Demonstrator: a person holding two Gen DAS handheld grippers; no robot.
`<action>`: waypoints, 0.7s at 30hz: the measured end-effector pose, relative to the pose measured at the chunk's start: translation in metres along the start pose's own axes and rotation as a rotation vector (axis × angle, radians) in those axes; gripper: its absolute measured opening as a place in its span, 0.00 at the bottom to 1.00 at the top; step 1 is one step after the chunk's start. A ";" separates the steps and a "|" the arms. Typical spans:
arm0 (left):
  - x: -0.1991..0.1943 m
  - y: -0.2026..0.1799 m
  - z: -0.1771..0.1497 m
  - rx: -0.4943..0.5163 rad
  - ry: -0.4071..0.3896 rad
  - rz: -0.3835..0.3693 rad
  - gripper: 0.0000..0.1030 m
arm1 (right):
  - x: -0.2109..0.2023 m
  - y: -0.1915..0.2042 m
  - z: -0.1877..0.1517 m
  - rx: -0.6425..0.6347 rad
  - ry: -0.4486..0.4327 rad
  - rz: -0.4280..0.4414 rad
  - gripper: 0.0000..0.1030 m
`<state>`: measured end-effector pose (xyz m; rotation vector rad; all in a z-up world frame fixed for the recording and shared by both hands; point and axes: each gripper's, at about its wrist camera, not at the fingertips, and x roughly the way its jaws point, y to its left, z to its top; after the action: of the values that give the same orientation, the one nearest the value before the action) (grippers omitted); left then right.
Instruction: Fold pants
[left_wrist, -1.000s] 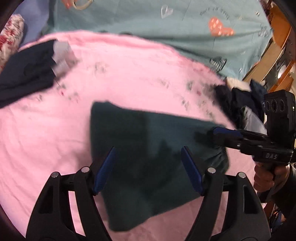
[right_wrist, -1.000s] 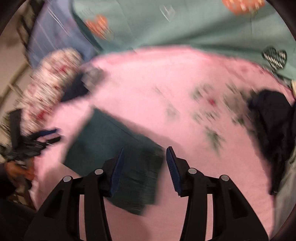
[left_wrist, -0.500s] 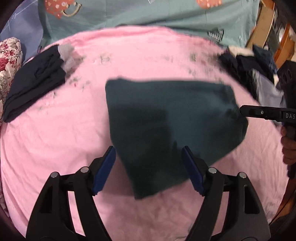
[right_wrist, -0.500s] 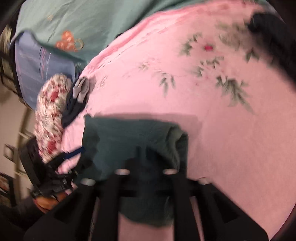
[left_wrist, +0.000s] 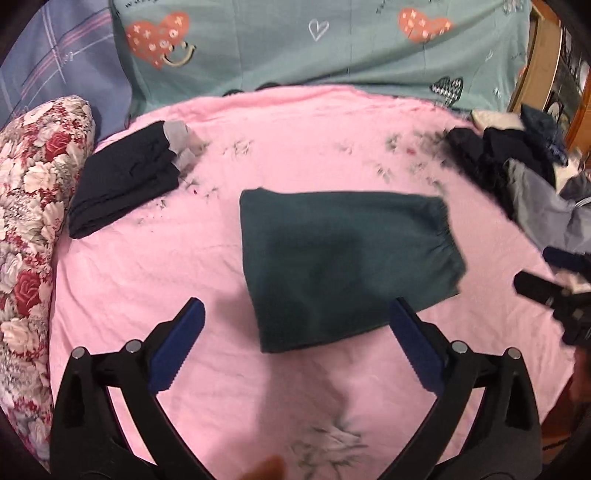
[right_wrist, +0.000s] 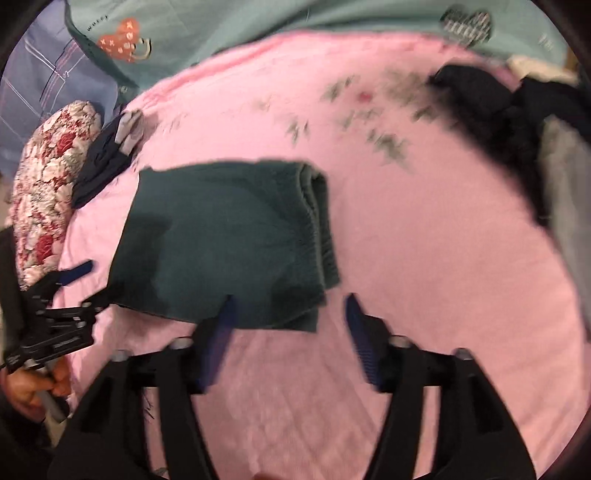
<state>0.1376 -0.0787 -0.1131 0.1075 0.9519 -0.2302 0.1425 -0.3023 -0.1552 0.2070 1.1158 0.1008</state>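
Observation:
The dark green pants (left_wrist: 343, 266) lie folded into a flat rectangle on the pink sheet (left_wrist: 221, 177), elastic waistband at the right edge. They also show in the right wrist view (right_wrist: 229, 243). My left gripper (left_wrist: 295, 347) is open and empty, just in front of the pants' near edge. My right gripper (right_wrist: 288, 332) is open and empty, above the pants' near right corner. The right gripper also shows at the right edge of the left wrist view (left_wrist: 554, 280); the left one shows at the left of the right wrist view (right_wrist: 62, 302).
A folded navy garment with grey cuffs (left_wrist: 125, 181) lies at the back left. A pile of dark and grey clothes (left_wrist: 517, 177) lies at the right. A floral pillow (left_wrist: 33, 206) borders the left. A teal heart-print sheet (left_wrist: 295, 48) lies behind.
Both grippers have pulled back from the pants and upward. The right gripper, shut over the waistband half a second ago, is now open. The pants lie flat and still.

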 end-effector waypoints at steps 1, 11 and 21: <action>-0.010 -0.003 0.000 -0.009 -0.009 0.001 0.98 | -0.012 0.001 -0.003 -0.005 -0.021 -0.024 0.90; -0.095 -0.021 -0.031 0.020 -0.092 0.043 0.98 | -0.101 0.039 -0.048 -0.035 -0.156 -0.124 0.99; -0.125 -0.019 -0.062 0.011 -0.118 -0.005 0.98 | -0.123 0.055 -0.086 -0.045 -0.168 -0.130 0.99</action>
<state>0.0142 -0.0671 -0.0461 0.1006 0.8341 -0.2438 0.0126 -0.2611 -0.0716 0.1008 0.9561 -0.0073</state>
